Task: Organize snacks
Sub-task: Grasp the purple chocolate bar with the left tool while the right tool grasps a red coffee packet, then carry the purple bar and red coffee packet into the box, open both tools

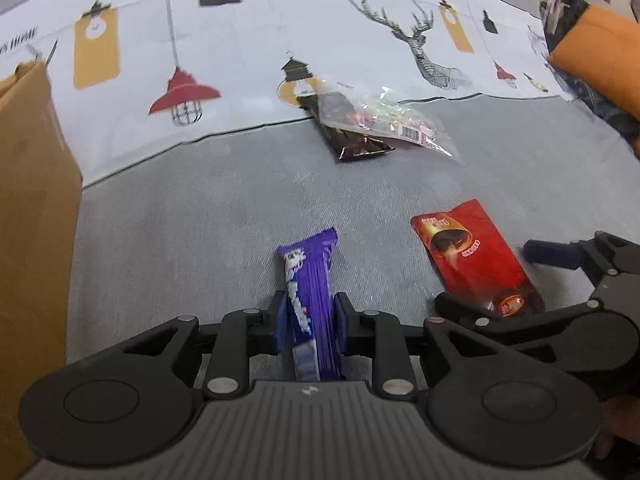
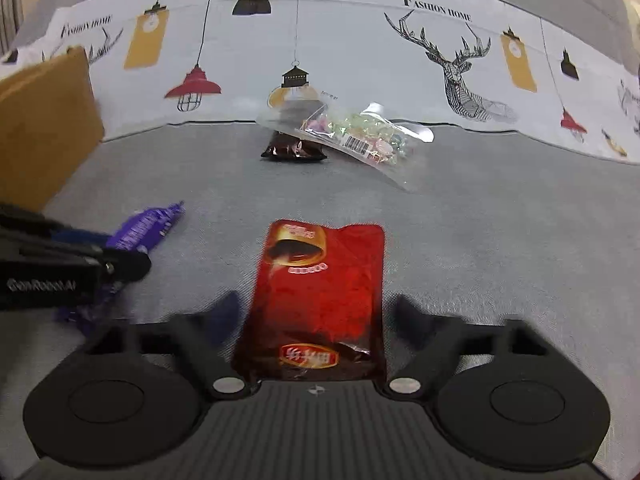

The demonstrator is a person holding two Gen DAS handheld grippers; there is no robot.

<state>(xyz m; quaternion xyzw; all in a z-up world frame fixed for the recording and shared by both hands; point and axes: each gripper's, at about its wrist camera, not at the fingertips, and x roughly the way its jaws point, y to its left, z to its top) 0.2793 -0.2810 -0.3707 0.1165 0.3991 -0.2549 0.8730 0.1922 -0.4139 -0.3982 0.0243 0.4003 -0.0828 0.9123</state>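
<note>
My left gripper (image 1: 309,312) is shut on a purple snack bar (image 1: 310,280), which points forward over the grey cloth. The bar also shows in the right wrist view (image 2: 144,228) inside the left gripper (image 2: 120,256). A red snack packet (image 2: 320,296) lies on the cloth between the wide-apart fingers of my right gripper (image 2: 316,308), which is open around it. The packet (image 1: 476,256) and the right gripper (image 1: 492,276) also show at the right of the left wrist view. Farther back lie a dark brown packet (image 2: 294,148) and a clear bag of sweets (image 2: 360,140).
A brown cardboard box (image 1: 32,220) stands at the left, also in the right wrist view (image 2: 44,128). A printed cloth with lamps and a deer (image 2: 460,68) rises behind the snacks. An orange cushion (image 1: 600,48) sits at the far right.
</note>
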